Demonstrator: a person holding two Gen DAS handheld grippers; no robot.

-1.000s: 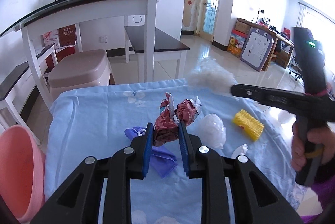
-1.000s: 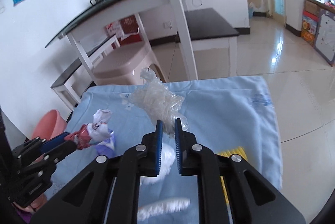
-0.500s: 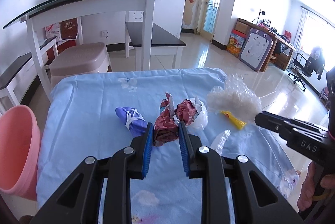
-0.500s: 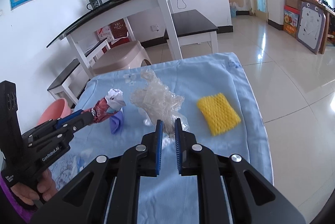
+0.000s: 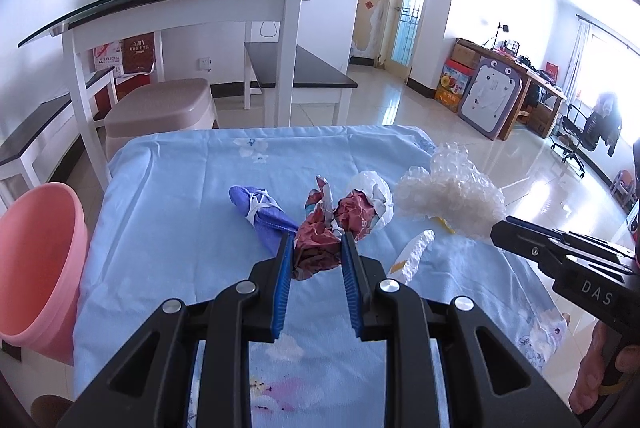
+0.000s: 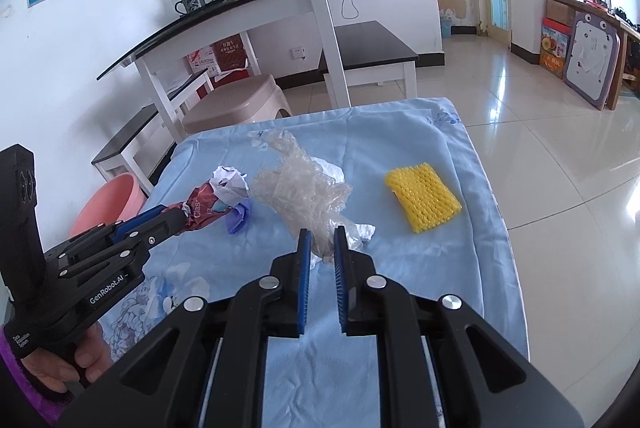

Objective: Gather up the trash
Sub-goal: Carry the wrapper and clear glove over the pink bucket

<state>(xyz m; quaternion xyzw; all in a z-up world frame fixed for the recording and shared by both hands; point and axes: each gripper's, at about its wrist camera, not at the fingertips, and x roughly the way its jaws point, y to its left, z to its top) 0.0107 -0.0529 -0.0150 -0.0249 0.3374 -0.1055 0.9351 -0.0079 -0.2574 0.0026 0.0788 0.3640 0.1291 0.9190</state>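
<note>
My left gripper (image 5: 316,242) is shut on a crumpled red and white wrapper (image 5: 336,224) and holds it above the blue cloth (image 5: 180,195); it also shows in the right wrist view (image 6: 212,203). My right gripper (image 6: 320,234) is shut on a wad of clear bubble wrap (image 6: 304,187), which shows in the left wrist view (image 5: 452,193) too. A pink bin (image 5: 36,264) stands at the table's left edge. On the cloth lie a blue mask (image 5: 260,214), a yellow foam net (image 6: 422,195) and a white foam strip (image 5: 414,254).
A beige stool (image 5: 160,111) and a white glass-topped desk (image 5: 180,7) stand behind the table. A low black bench (image 5: 304,71) is further right. Shiny tiled floor (image 6: 540,115) lies right of the table.
Both grippers have pulled back and up from the cloth with their loads. More of the table shows now, and the pink bin has come further into the left view.
</note>
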